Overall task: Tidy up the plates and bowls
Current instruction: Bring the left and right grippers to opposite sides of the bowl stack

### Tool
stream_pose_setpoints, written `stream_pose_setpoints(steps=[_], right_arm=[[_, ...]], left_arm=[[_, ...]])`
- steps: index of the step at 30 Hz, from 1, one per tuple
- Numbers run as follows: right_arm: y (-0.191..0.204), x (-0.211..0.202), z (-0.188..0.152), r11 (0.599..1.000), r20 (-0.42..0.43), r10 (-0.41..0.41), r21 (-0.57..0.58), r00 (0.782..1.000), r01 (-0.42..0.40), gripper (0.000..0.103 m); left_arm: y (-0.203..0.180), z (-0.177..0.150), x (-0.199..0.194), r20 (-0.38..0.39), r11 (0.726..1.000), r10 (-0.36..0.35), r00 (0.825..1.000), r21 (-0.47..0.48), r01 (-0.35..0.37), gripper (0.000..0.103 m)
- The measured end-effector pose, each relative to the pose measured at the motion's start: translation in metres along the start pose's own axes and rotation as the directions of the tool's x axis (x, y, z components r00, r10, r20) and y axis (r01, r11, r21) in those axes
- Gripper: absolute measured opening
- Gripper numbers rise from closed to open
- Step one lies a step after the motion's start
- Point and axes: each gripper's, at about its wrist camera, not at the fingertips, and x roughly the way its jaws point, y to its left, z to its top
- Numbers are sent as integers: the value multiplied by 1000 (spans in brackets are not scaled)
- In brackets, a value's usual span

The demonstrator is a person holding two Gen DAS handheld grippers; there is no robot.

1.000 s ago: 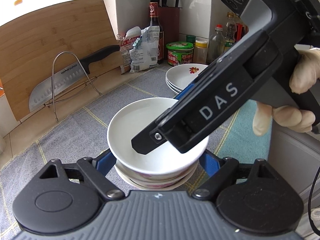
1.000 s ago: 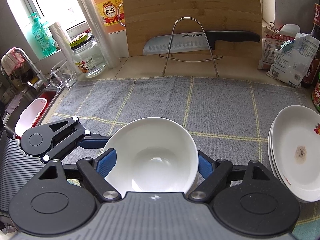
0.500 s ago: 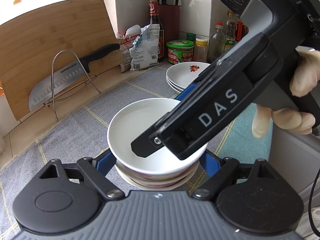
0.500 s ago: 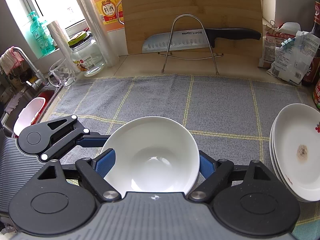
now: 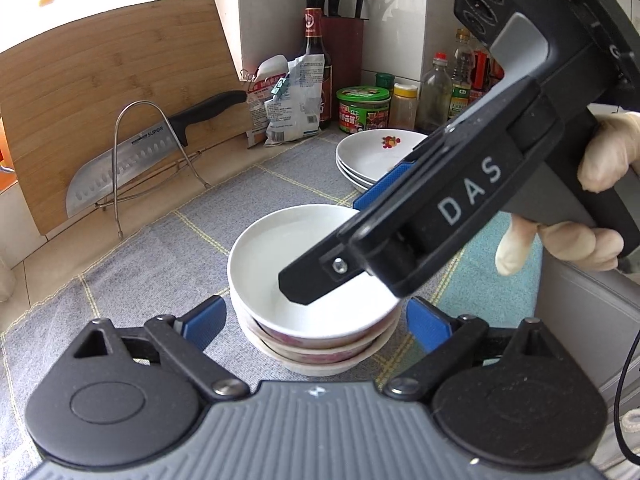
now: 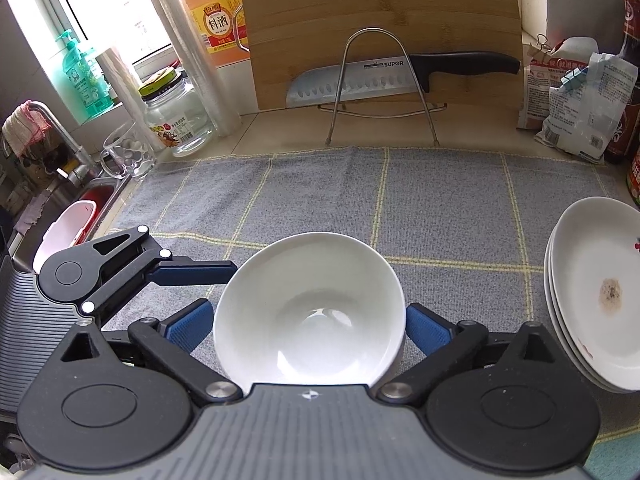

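Counting the dishes, we find three bowls [image 5: 316,312] nested in one stack on the grey checked cloth [image 6: 440,208] that covers the table, and three plates [image 5: 372,160] piled just behind it, near the jars.

In the left wrist view, the top bowl [image 6: 308,312] is plain white and empty inside; the two beneath it show pink-red patterned sides. The top plate carries a small red flower print, and the right wrist view shows a brown stain on its face.

Our left claw [image 5: 316,320] is opening, its blue pads [image 5: 200,320] standing on either side of the bowl stack without touching it. Our right claw [image 6: 308,324] is opening too, with the top bowl between its pads [image 6: 428,332] but no longer pressed.

One knife [image 6: 400,76] rests in a wire rack against a wooden cutting board [image 6: 360,8].
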Motion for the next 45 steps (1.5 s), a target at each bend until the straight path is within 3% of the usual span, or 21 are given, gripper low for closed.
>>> stream_pose_setpoints(steps=[14,19,27,38,45], right_arm=[[14,-14,-17,996,69,-53,-74,996,58,103],[21,-20,-34,988,73,-91,-122,993,99,103],[12,-14,-57,980,5,-110,-166,994,110,103],[-33,33,-63,950,-118,-90,-309,989,50,103],[-45,43,-57,893,-166,16,-441,986,-89,103]], left_arm=[[17,-17,-16,24,999,5,1000,-41,-4,98],[23,-30,-10,-18,999,-10,1000,-53,9,98],[28,-42,15,-93,996,-15,996,-87,7,98],[13,-40,53,-210,990,62,976,-110,-86,98],[9,-41,56,-212,983,110,971,-122,-138,103]])
